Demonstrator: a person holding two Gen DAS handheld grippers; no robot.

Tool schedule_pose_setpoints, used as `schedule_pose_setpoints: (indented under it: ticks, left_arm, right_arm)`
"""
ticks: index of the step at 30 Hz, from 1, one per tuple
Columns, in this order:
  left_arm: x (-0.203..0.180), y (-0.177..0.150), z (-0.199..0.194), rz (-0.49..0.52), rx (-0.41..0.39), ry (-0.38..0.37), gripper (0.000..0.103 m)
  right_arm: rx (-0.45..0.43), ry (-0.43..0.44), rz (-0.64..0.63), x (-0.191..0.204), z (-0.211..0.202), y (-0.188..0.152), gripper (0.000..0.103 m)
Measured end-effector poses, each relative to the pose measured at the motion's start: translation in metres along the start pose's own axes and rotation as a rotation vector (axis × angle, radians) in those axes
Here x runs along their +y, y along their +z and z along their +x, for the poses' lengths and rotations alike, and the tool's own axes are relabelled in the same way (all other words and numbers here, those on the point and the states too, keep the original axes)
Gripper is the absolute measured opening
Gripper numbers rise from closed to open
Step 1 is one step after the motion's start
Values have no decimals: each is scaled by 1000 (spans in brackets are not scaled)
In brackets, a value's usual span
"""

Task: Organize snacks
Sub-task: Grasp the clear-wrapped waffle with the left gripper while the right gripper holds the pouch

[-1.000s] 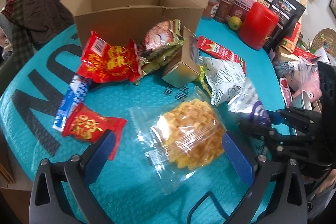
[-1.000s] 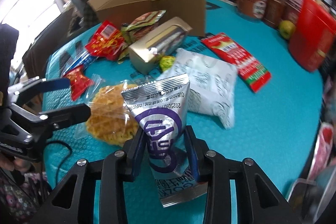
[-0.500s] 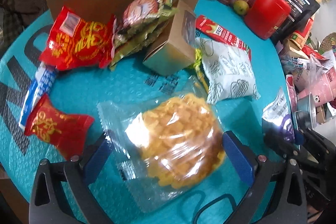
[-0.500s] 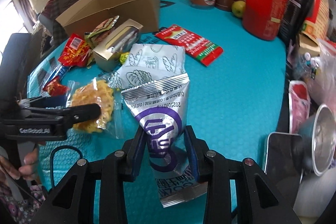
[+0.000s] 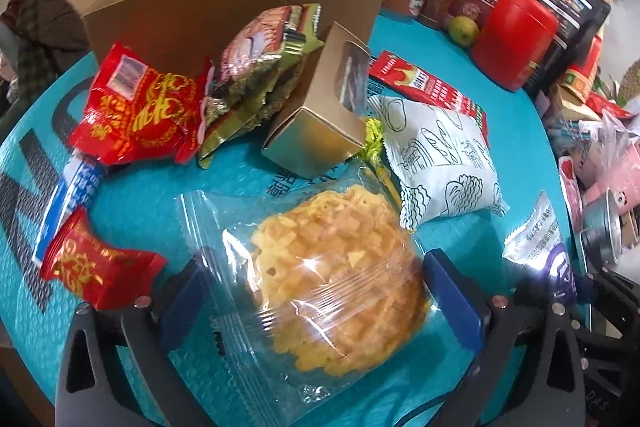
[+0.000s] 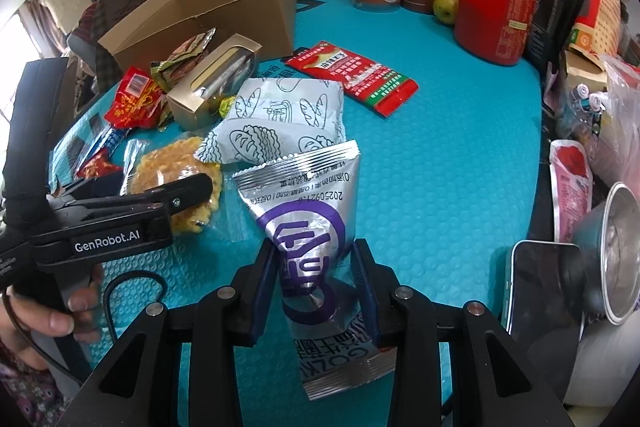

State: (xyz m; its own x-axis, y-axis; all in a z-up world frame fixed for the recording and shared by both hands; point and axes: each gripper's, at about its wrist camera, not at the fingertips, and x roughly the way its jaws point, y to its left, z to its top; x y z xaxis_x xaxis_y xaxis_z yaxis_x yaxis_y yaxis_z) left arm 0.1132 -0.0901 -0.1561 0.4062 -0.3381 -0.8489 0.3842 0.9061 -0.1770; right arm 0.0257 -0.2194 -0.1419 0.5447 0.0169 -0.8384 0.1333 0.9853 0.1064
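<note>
Left wrist view: the left gripper (image 5: 316, 291) has come lower and closer, its wide jaws now straddling the clear bag of yellow crisps (image 5: 332, 267) on the teal mat (image 5: 516, 131), pads not pressing; the bag's near end is cut off behind the fingers.

Right wrist view: the right gripper (image 6: 316, 283) has rolled and still pinches the silver-purple pouch (image 6: 308, 219), long axis pointing away toward the cardboard box (image 6: 224, 11), tail hidden below
</note>
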Motion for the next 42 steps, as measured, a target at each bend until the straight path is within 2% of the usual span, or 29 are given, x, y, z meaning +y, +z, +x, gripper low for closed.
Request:
schedule_pose_setpoints:
  ticks: [1, 4, 5, 9, 11, 16, 22, 26, 30, 33, 36, 37, 39, 40, 42]
  left_arm:
    - [2, 1, 0, -8, -8, -15, 102]
    - [8, -1, -7, -11, -32, -36, 90]
    - [10, -2, -9, -15, -36, -59, 84]
    - [20, -4, -17, -34, -37, -122, 73]
    - [27, -6, -21, -31, -32, -152, 69]
    - [36, -17, -33, 9, -43, -166, 63]
    - [50, -29, -44, 8, -39, -219, 53]
    - [50, -36, -54, 38, -52, -224, 52]
    - [56, -37, -56, 34, -69, -139, 53]
    - [66, -35, -59, 22, -82, -113, 54]
    - [68, -29, -62, 64, -88, -107, 54]
    - [67, -27, -63, 94, -89, -105, 57]
    - [61, -24, -64, 149, -91, -101, 79]
    - [57, -22, -66, 184, -106, -110, 82]
    - [51, -17, -67, 220, -118, -137, 83]
  right_arm:
    - [0, 1, 1, 0, 0, 0, 37]
    - [1, -4, 0, 1, 2, -1, 37]
    - [1, -6, 0, 1, 2, -1, 38]
    - [0, -5, -4, 4, 3, -1, 38]
    - [-2, -1, -9, 7, 3, -2, 38]
    - [-3, 24, -32, 21, 6, -4, 38]
    - [-4, 2, -48, 34, 10, -5, 38]
    - [-2, -12, -56, 39, 11, -4, 38]
    - [-3, -9, -43, 38, 10, -3, 38]
    - [-2, -6, -31, 36, 7, -2, 38]
    - [-2, -10, -30, 37, 4, -3, 38]
    - [-4, -12, -31, 37, 3, -3, 38]
    - [-10, -12, -34, 39, -1, -3, 38]
    - [-12, -11, -34, 39, -2, -3, 38]
    - [-23, -8, -30, 40, -7, -3, 38]
